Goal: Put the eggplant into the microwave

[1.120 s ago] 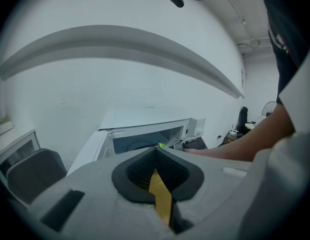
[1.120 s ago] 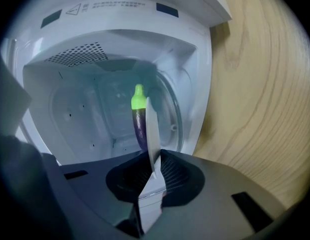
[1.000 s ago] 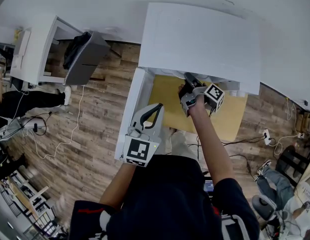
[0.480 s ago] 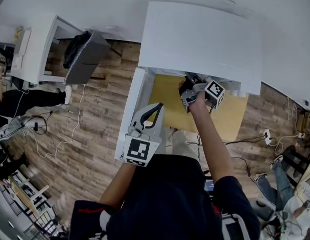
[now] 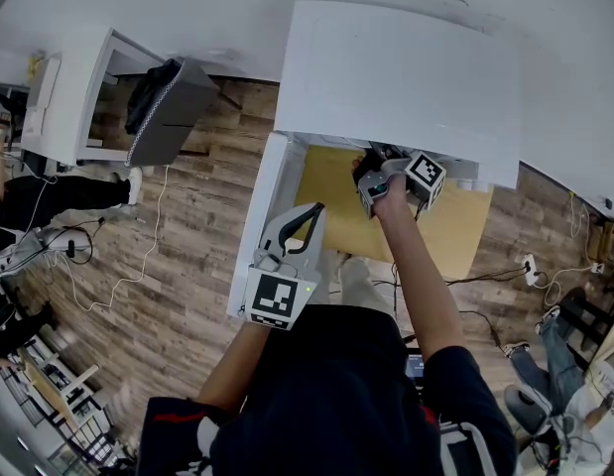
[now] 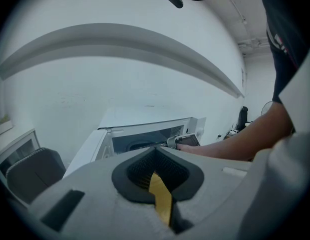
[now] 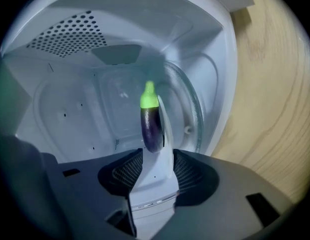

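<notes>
The eggplant (image 7: 150, 128), dark purple with a bright green stem, is inside the white microwave (image 5: 396, 77), close to its glass turntable (image 7: 194, 115). My right gripper (image 7: 157, 149) reaches into the cavity and its jaws are opening. The eggplant lies alongside the one white finger (image 7: 162, 176) that shows, stem pointing away from me. In the head view the right gripper (image 5: 372, 164) sits at the microwave's mouth. The microwave door (image 5: 255, 228) hangs open to the left. My left gripper (image 5: 308, 214) hovers by the door edge, shut and empty; the left gripper view shows the microwave (image 6: 144, 136) ahead.
The microwave rests on a wooden tabletop (image 5: 455, 231). A white cabinet with a grey box (image 5: 168, 117) stands at the left over the plank floor. Cables (image 5: 118, 266) trail across the floor, and a power strip (image 5: 530, 266) lies at the right.
My right hand has edged slightly deeper into the microwave's mouth. The left gripper has stayed where it was.
</notes>
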